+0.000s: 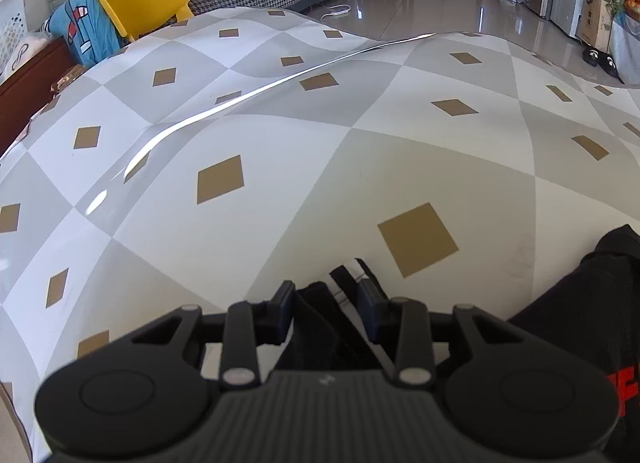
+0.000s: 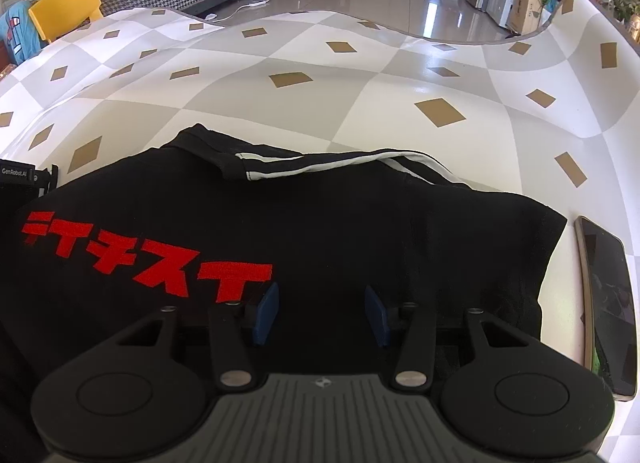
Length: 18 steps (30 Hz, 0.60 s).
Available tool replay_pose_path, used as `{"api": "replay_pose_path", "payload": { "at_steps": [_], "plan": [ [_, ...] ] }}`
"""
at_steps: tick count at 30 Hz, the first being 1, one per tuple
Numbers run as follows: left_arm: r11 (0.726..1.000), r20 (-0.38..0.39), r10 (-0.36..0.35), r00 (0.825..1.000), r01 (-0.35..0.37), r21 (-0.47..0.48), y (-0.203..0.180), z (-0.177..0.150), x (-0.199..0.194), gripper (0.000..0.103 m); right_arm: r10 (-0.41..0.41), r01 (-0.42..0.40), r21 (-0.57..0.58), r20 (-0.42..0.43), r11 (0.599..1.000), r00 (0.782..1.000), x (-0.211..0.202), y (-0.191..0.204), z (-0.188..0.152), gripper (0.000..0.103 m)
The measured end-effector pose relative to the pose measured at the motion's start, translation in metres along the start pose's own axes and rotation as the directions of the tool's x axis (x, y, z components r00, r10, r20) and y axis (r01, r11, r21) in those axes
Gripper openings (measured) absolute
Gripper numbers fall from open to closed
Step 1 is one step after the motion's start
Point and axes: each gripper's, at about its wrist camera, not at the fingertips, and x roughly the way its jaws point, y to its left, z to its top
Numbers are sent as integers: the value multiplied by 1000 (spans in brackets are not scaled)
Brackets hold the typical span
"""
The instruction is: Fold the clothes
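Your left gripper (image 1: 326, 311) sits at the bottom centre of its view with a bunched edge of the black T-shirt (image 2: 320, 231) caught between its pads. The jaws stand narrow and the dark cloth fills the gap, so it reads as a pinch on the garment's hem or sleeve. That grip makes sense for folding: you need a corner in hand before you can carry it across.

Your right gripper (image 2: 320, 311) is low in its own view, pointing down onto the body of the shirt just right of the red lettering (image 2: 148, 259). Its blue pads (image 2: 266, 313) stand part-way apart over flat black cloth. Whether they squeeze a fold or merely press down on it, you cannot tell from here; either way it looks placed to anchor the shirt while the other side moves.

The shirt lies spread on the checked tablecloth (image 2: 320, 95), filling the lower half of the right view, its white-striped trim (image 2: 320, 161) along the far edge. A phone (image 2: 608, 303) lies just beside the shirt's right edge at the lower right of that view, so swing any fold clear of it. The yellow chair (image 1: 146, 1) stands beyond the table at the upper left, well apart from the work.
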Motion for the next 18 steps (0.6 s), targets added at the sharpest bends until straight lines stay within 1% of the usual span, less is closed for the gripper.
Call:
{"api": "replay_pose_path", "payload": {
  "at_steps": [3, 6, 11, 13, 18],
  "plan": [
    [1000, 0, 9, 1000, -9, 19, -2, 7, 5, 32, -18, 19, 13, -11, 1000, 1000, -2, -6, -2, 46],
    [1000, 0, 17, 1000, -17, 10, 0, 12, 10, 35, -26, 26, 18, -24, 999, 999, -4, -12, -5, 46],
    [999, 4, 33, 999, -33, 15, -1, 21, 17, 36, -30, 30, 9, -35, 999, 999, -9, -18, -10, 46],
    [999, 1, 37, 999, -37, 4, 2, 24, 20, 38, -31, 31, 0, -41, 1000, 999, -11, -20, -13, 46],
    [998, -7, 52, 999, -52, -26, 9, 34, 28, 47, -20, 18, -29, -71, 999, 997, -17, -23, -19, 46]
  ]
}}
